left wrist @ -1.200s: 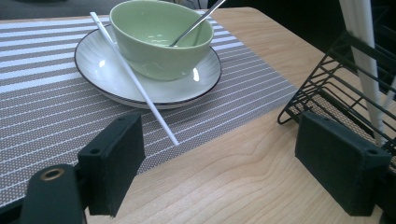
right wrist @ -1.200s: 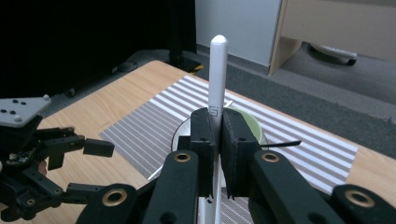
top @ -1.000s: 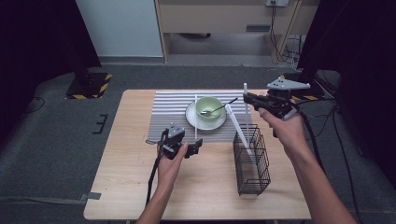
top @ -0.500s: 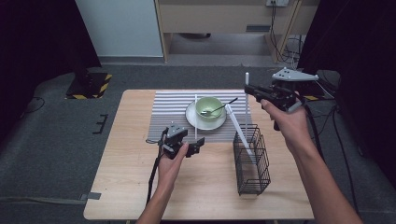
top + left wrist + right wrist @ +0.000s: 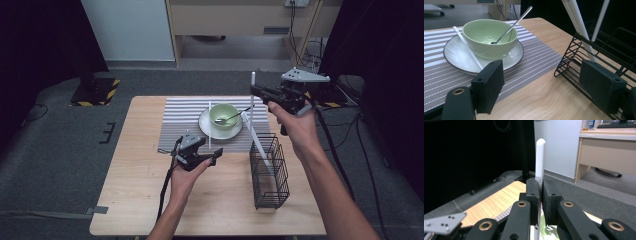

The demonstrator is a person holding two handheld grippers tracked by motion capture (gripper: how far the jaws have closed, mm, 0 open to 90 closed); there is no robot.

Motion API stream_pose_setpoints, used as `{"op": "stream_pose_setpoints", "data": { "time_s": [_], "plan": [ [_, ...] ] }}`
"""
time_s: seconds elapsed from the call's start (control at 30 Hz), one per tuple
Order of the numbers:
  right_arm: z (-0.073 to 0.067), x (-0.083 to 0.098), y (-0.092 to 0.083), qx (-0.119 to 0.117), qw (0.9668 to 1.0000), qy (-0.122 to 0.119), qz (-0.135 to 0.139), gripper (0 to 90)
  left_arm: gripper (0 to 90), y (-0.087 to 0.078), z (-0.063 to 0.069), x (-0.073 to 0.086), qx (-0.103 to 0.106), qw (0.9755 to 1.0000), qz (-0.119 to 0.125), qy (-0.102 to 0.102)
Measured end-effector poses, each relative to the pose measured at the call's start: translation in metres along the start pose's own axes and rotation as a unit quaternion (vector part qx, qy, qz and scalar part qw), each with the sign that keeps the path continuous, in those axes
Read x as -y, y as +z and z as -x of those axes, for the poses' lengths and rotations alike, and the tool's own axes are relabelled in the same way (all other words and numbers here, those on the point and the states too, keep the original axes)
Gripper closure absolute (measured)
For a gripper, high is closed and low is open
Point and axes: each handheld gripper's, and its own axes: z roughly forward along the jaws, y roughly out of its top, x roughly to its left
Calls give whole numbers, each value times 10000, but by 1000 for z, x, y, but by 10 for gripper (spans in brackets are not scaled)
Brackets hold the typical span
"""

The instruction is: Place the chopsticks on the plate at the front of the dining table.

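The right gripper point(image 5: 256, 90), jaws clamped on a white chopstick point(image 5: 540, 170) held upright, hovers above the far end of the black wire basket point(image 5: 270, 172), just right of the green bowl point(image 5: 223, 115). The step looks like stowing chopsticks; next, the stick must be lowered beside the one leaning in the basket. The left gripper point(image 5: 212, 157) rests low with jaws wide, empty, forearm coming from the near edge.

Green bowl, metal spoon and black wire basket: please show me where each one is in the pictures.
green bowl point(image 5: 489, 37), left gripper view, on its outer front wall.
metal spoon point(image 5: 511, 25), left gripper view, on the middle of its handle.
black wire basket point(image 5: 270, 172), high view, on its near wire side.
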Motion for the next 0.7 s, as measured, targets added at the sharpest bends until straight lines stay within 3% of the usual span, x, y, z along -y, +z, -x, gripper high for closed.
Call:
{"op": "stream_pose_setpoints", "data": {
  "time_s": [0.4,0.7],
  "plan": [
    [-14,6,25,-248,9995,125,173,843,237,11,10,-5,49,10000,48,13],
    [-22,9,25,-345,9987,229,282,842,272,16,16,-8,181,9997,168,-46]
  ]
}}
